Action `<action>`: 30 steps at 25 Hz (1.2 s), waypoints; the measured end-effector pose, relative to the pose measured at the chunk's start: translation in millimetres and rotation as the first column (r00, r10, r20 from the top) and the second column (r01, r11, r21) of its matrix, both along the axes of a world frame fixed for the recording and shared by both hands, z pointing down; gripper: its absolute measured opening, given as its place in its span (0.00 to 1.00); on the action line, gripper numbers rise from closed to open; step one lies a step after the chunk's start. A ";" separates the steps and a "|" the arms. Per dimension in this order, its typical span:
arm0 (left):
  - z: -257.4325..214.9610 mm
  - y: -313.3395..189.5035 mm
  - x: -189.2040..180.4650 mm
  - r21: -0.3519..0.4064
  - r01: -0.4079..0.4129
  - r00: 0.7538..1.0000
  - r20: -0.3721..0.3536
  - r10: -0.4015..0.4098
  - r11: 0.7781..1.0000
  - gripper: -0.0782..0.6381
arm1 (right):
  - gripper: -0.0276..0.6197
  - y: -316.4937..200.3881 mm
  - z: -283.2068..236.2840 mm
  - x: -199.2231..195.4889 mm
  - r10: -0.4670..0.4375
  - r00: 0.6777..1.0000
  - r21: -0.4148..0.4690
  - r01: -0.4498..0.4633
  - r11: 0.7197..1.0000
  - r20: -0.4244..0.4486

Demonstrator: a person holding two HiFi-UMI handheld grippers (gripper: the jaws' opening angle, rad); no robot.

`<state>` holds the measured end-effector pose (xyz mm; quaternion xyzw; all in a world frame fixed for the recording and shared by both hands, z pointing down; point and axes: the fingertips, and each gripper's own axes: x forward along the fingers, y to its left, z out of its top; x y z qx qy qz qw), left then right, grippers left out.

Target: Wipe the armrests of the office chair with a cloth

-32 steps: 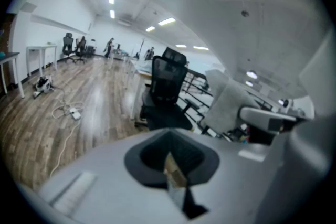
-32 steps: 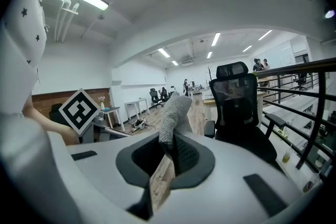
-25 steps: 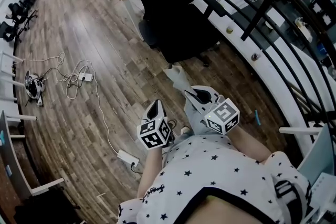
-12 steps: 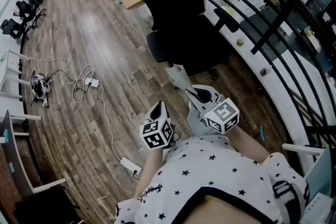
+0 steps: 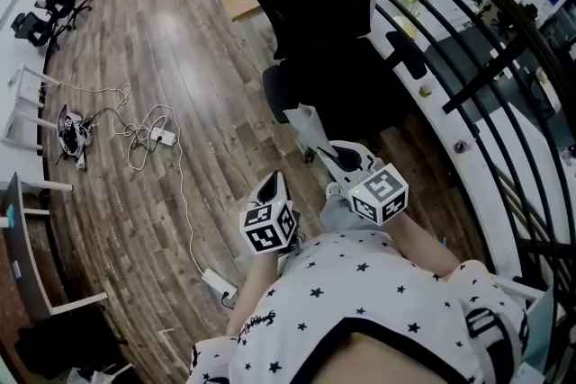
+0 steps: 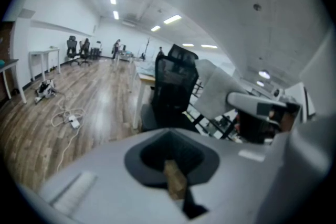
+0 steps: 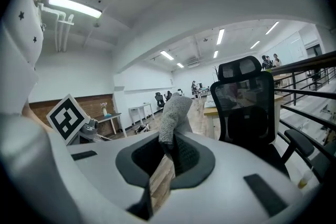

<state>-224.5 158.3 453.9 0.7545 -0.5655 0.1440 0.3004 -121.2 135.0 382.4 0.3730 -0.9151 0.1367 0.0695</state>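
both were held close to the chest, aimed at 12. right gripper [image 5: 336, 160] was clamped on the cloth [image 5: 304, 127], left gripper [image 5: 268, 184] pinched together on nothing. office chair [image 5: 326, 31] stood ahead at 12, floor cables [image 5: 144, 136] lay at 10.

We wear a white short-sleeved shirt [image 5: 360, 288] sprinkled with small black stars, with a curved black band low on it. Our left claw [image 5: 268, 183] and right claw [image 5: 328, 156] have pale grey shells with dark inner pads. The left cube [image 5: 267, 227] and the right cube [image 5: 380, 193] show black-and-white square markers.
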 end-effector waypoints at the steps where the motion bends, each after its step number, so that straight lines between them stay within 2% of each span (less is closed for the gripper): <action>1: 0.3 -5.1 -0.1 -0.005 0.009 1.000 0.001 -0.009 1.000 0.11 | 0.09 -6.6 -0.6 -0.2 -0.012 1.000 0.001 0.012 1.000 -0.001; 11: -3.0 -49.5 5.1 -0.037 0.063 0.998 0.013 -0.063 0.997 0.11 | 0.09 -65.1 0.5 4.0 -0.087 0.996 0.006 0.087 0.996 -0.020; 18: 0.2 -85.6 18.4 0.019 0.064 0.997 0.049 -0.065 0.998 0.11 | 0.09 -98.3 8.0 20.2 -0.095 0.995 0.008 0.095 0.995 -0.018; 22: 3.7 -100.3 29.1 0.016 0.095 0.995 0.024 -0.095 0.995 0.11 | 0.09 -112.1 11.8 27.5 -0.117 0.993 0.010 0.118 0.993 -0.032; 30: 8.4 -120.1 47.3 0.003 0.100 0.995 0.021 -0.100 0.995 0.11 | 0.09 -127.8 20.7 36.7 -0.137 0.990 -0.013 0.137 0.991 -0.023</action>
